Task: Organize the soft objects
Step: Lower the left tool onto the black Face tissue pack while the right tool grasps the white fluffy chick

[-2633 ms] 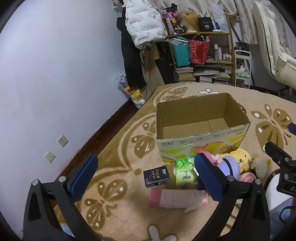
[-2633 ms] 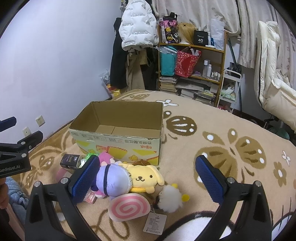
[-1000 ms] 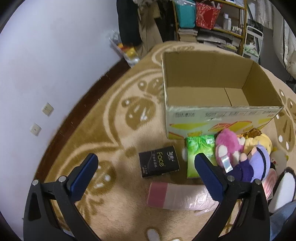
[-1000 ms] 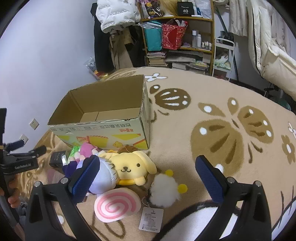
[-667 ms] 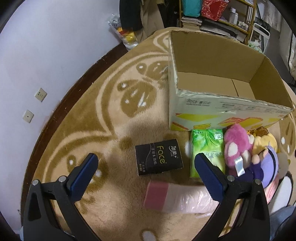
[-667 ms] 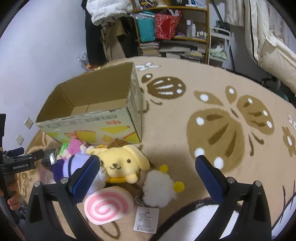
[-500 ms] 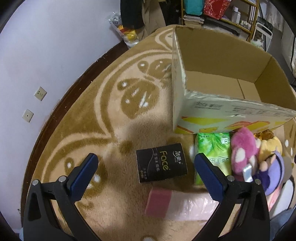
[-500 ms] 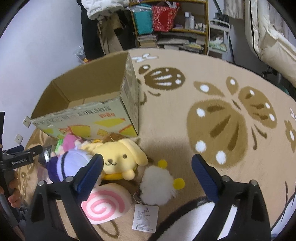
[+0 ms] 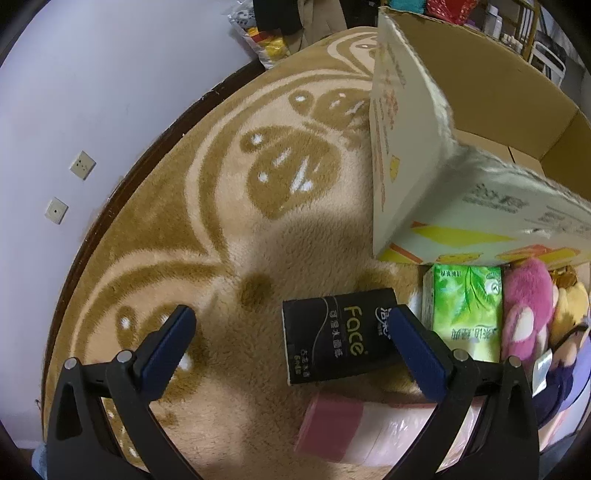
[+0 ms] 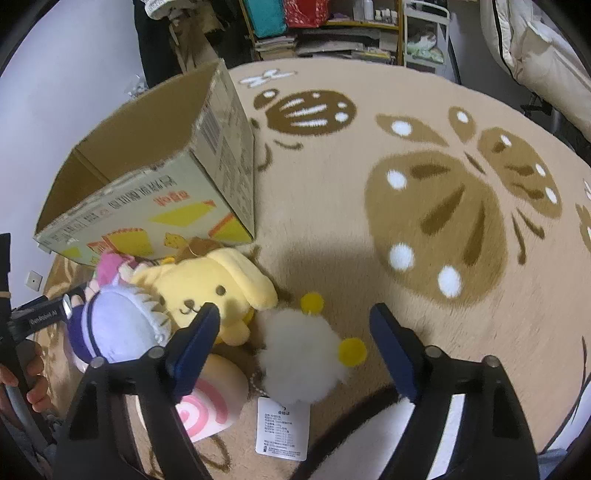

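From the left wrist camera, the left gripper [image 9: 290, 332] hangs over a tan plush rug [image 9: 236, 229] with darker brown butterfly-like shapes and pale spots; its blue-padded jaws are spread wide and hold nothing. Between and just past them lies a black tissue pack [image 9: 338, 339] printed "Face", flat on the pile, its right edge partly behind the right finger. Beside it to the right is a green tissue pack [image 9: 467, 310], and past that a pink plush [image 9: 526, 314] pressed against other soft toys at the frame's edge. A pink roll in clear plastic [image 9: 369, 432] lies nearer the camera. An open cardboard box [image 9: 406, 155] stands on the rug just behind the packs, its corner looming close. The rug ends at a strip of dark wooden floor [image 9: 140, 155], then a pale lilac wall [image 9: 92, 81] with two white sockets [image 9: 70, 192].

From the right wrist camera, the right gripper [image 10: 295, 339] is likewise wide open and empty, poised over a white fluffy plush with yellow nubs [image 10: 303, 354], which rests on the rug between the fingers and carries a white paper tag. To the left sit a yellow dog plush [image 10: 210, 288], a lilac-haired doll [image 10: 114, 328] and a pink swirl-roll cushion [image 10: 207, 406], crowded together in front of the box. Behind the rug are cluttered shelves [image 10: 332, 29] and hanging dark clothes. The other gripper's handle, held in a hand [image 10: 29, 376], shows at the far left edge.
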`<action>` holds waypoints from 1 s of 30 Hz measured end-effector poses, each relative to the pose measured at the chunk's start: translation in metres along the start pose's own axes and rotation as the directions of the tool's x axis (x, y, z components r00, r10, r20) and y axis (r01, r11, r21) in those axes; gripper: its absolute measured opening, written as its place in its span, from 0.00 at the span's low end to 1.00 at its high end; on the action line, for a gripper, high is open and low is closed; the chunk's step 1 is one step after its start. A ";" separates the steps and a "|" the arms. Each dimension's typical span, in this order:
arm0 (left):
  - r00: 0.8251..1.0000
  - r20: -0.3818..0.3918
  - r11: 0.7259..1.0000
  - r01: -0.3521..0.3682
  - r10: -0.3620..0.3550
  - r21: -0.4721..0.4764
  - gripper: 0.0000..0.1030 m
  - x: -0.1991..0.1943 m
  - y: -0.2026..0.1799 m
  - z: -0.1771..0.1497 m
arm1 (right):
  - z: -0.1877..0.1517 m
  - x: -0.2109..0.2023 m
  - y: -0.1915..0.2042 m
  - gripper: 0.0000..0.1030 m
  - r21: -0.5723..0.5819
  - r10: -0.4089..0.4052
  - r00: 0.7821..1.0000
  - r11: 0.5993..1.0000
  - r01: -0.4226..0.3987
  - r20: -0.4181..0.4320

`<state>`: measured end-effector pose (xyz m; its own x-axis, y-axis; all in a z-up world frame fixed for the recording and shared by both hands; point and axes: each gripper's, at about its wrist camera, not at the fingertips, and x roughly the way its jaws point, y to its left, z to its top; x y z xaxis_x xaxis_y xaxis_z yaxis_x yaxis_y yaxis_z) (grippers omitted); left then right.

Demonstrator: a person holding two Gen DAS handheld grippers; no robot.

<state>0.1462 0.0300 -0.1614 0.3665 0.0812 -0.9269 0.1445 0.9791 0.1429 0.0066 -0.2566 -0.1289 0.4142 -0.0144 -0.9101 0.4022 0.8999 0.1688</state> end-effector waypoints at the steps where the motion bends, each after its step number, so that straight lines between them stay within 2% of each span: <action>1: 1.000 0.000 1.000 0.003 -0.003 0.000 1.00 0.001 0.000 0.001 | 0.000 0.001 0.000 0.80 -0.001 -0.003 1.000 1.000 0.003 -0.005; 5: 1.000 -0.003 1.000 0.012 -0.012 0.009 1.00 0.003 -0.004 0.000 | -0.002 0.007 -0.002 0.76 0.009 -0.008 1.000 1.000 0.008 -0.027; 10: 1.000 0.015 1.000 -0.013 0.013 0.017 1.00 -0.001 -0.008 -0.001 | -0.003 0.012 -0.004 0.74 0.020 0.000 0.999 1.000 0.001 -0.052; 13: 1.000 0.019 0.999 -0.021 0.020 0.025 1.00 -0.002 -0.009 -0.002 | -0.004 0.016 -0.004 0.69 0.017 -0.009 0.998 1.000 0.010 -0.062; 16: 1.000 0.010 1.000 -0.007 0.007 0.024 1.00 -0.002 -0.009 -0.002 | -0.007 0.020 -0.003 0.67 0.014 -0.016 0.997 1.000 0.017 -0.075; 20: 1.000 0.002 1.000 0.019 -0.020 0.018 1.00 -0.002 -0.009 -0.002 | -0.007 0.023 -0.002 0.59 0.010 -0.012 0.996 1.000 0.013 -0.089; 22: 1.000 -0.003 1.000 0.012 -0.011 0.026 1.00 -0.001 -0.010 -0.002 | -0.006 0.025 -0.002 0.56 0.004 -0.012 0.995 1.000 0.012 -0.094; 23: 1.000 -0.003 0.999 0.006 -0.005 0.032 1.00 0.000 -0.011 -0.002 | -0.007 0.025 -0.002 0.51 -0.001 -0.012 0.995 1.000 0.011 -0.102; 28: 0.999 -0.042 0.999 -0.004 0.006 0.045 1.00 0.007 -0.015 -0.003 | -0.006 0.026 0.001 0.48 -0.013 -0.001 0.994 1.000 0.000 -0.109; 30: 0.999 -0.041 0.999 -0.011 0.012 0.036 1.00 0.007 -0.014 -0.003 | -0.006 0.026 0.001 0.41 -0.013 0.005 0.993 1.000 -0.006 -0.114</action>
<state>0.1441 0.0179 -0.1714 0.3301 0.1006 -0.9386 0.1737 0.9709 0.1651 0.0127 -0.2530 -0.1547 0.3200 0.0400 -0.9466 0.3890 0.9055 0.1698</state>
